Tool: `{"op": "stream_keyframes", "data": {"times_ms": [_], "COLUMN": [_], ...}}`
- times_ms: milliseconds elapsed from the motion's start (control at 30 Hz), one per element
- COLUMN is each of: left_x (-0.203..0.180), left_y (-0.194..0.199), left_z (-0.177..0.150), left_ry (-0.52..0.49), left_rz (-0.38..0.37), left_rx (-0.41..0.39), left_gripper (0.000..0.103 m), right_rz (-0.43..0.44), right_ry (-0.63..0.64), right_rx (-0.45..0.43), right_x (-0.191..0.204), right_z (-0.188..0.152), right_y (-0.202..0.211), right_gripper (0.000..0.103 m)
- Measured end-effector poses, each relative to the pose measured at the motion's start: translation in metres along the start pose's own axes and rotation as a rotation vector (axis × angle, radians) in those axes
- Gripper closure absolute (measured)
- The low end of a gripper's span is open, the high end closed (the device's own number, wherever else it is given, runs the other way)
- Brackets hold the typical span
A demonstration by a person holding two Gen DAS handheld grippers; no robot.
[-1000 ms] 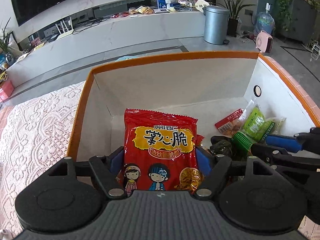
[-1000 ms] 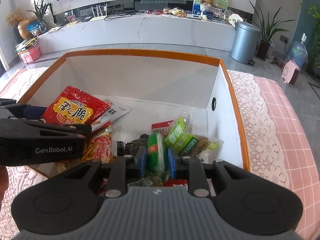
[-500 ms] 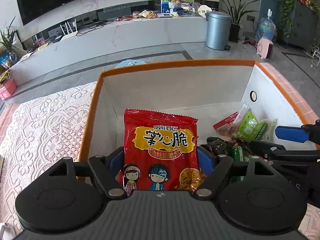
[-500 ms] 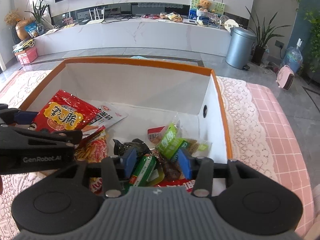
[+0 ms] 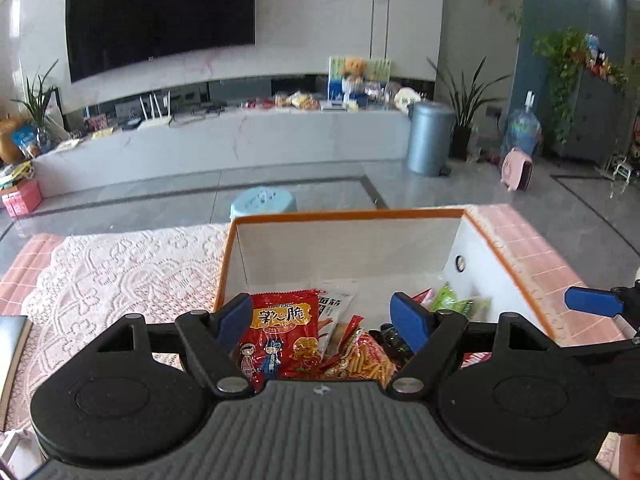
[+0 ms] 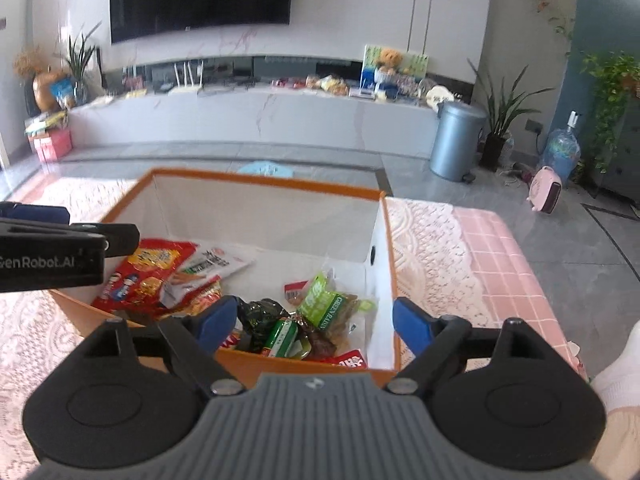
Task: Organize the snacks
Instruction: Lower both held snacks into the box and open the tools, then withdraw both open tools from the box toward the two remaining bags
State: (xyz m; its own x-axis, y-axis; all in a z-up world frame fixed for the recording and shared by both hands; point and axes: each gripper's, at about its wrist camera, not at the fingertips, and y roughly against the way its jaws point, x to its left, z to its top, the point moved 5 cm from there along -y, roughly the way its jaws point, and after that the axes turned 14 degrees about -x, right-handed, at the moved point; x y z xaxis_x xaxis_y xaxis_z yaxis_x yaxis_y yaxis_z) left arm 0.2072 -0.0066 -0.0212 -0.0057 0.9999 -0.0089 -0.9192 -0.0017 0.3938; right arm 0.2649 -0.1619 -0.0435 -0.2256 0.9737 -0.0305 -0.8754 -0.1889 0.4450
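Observation:
An orange-rimmed white box (image 5: 344, 213) (image 6: 264, 181) holds several snack packets. A red noodle-snack bag (image 5: 280, 334) (image 6: 144, 276) lies at its left side beside a white packet (image 6: 216, 262). Green raisin packets (image 6: 326, 306), a small green pack (image 6: 282, 336) and dark wrapped sweets (image 6: 260, 312) lie at the right. My left gripper (image 5: 322, 318) is open and empty above the box's near edge. My right gripper (image 6: 314, 322) is open and empty, raised above the near right corner.
The box stands on a white lace cloth (image 5: 120, 264) over a pink checked table cover (image 6: 504, 256). A light blue stool (image 5: 264, 202) stands beyond the table. A grey bin (image 6: 458, 140) and a long white TV bench (image 5: 240, 140) are farther back.
My left gripper opened and let go of the red bag, which now lies in the box. My right gripper released the green pack earlier. Both grippers pulled up and back from the box.

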Motion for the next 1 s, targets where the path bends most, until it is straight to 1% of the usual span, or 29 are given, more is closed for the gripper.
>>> {"op": "stream_keyframes", "data": {"times_ms": [100, 233, 333, 367, 500, 633, 833, 933, 1000], "left_x": [-0.005, -0.011, -0.014, -0.015, -0.016, -0.012, 0.004, 0.014, 0.023], "left_y": [0.019, 0.043, 0.056, 0.06, 0.075, 0.086, 0.09, 0.088, 0.089], "left_z": [0.002, -0.002, -0.008, -0.01, -0.023, -0.039, -0.067, -0.084, -0.094], "left_ry": [-0.002, -0.007, -0.016, -0.019, -0.006, 0.045, 0.18, 0.217, 0.261], "left_rz": [-0.018, -0.063, -0.101, -0.115, -0.131, -0.137, -0.136, -0.112, -0.09], "left_rx": [-0.027, -0.04, -0.031, -0.024, -0.005, 0.03, 0.09, 0.122, 0.142], "left_gripper": [0.011, 0.011, 0.011, 0.011, 0.011, 0.011, 0.011, 0.011, 0.011], "right_rz": [-0.006, -0.002, -0.003, -0.002, 0.003, -0.007, -0.018, -0.027, -0.038], "right_ry": [-0.012, -0.016, -0.016, -0.02, -0.047, -0.083, -0.112, -0.096, -0.083], "right_rx": [-0.03, -0.056, -0.069, -0.07, -0.057, -0.021, 0.026, 0.034, 0.044], "right_x": [0.0, 0.002, 0.004, 0.005, 0.005, 0.003, 0.0, 0.0, -0.002], "right_z": [0.001, -0.004, -0.01, -0.013, -0.028, -0.048, -0.076, -0.089, -0.098], "right_y": [0.022, 0.048, 0.063, 0.069, 0.083, 0.092, 0.1, 0.101, 0.101], "right_gripper": [0.02, 0.015, 0.014, 0.012, 0.012, 0.011, 0.011, 0.011, 0.011]}}
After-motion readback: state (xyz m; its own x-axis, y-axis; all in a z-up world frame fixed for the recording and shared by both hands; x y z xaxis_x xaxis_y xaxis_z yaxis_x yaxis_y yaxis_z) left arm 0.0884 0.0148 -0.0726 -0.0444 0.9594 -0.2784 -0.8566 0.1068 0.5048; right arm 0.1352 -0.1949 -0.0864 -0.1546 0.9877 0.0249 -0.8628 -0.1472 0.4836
